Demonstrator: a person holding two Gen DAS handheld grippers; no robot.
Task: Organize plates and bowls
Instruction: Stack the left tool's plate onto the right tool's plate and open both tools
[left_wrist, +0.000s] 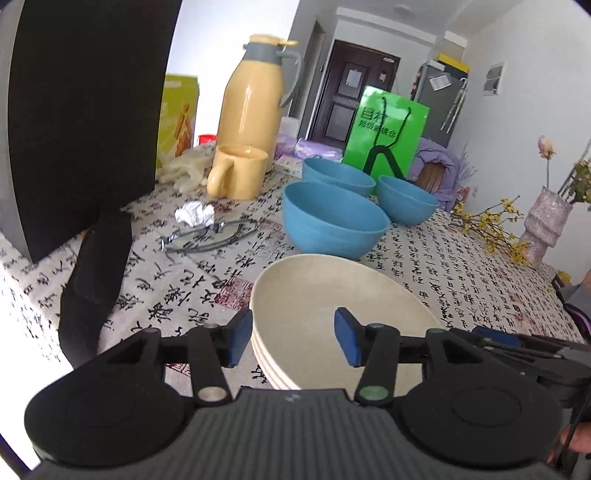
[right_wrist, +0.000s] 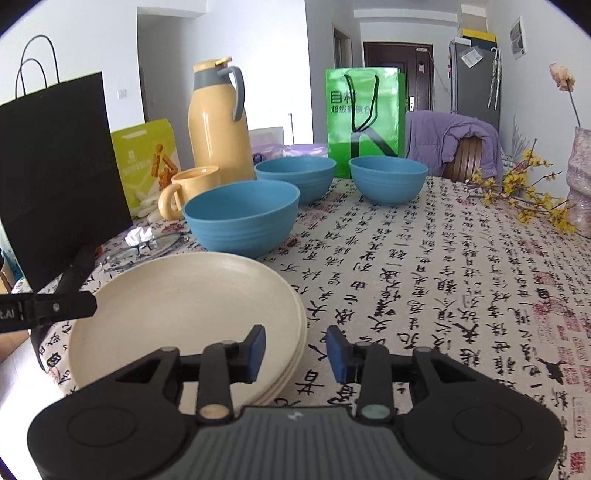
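Note:
A stack of cream plates (left_wrist: 332, 295) (right_wrist: 192, 306) lies on the script-patterned tablecloth, close to both grippers. My left gripper (left_wrist: 293, 338) is open; the stack's left rim sits between its blue pads, and neither pad presses on it. My right gripper (right_wrist: 297, 350) is open as well, with the stack's right rim in the gap between its pads. Beyond the plates stand three blue bowls: a large near one (left_wrist: 332, 221) (right_wrist: 242, 218), one behind it (left_wrist: 338, 175) (right_wrist: 295, 173) and one to the right (left_wrist: 406, 199) (right_wrist: 388, 177).
A yellow thermos (right_wrist: 218, 122) and mug (right_wrist: 192, 188) stand behind the bowls. A black paper bag (right_wrist: 55, 158) is on the left, with eyeglasses (left_wrist: 207, 236) and crumpled foil (left_wrist: 194, 214) near it. A green bag (right_wrist: 364, 118), a chair with a purple jacket (right_wrist: 450, 136) and a vase with yellow flowers (right_wrist: 580, 184) are further back.

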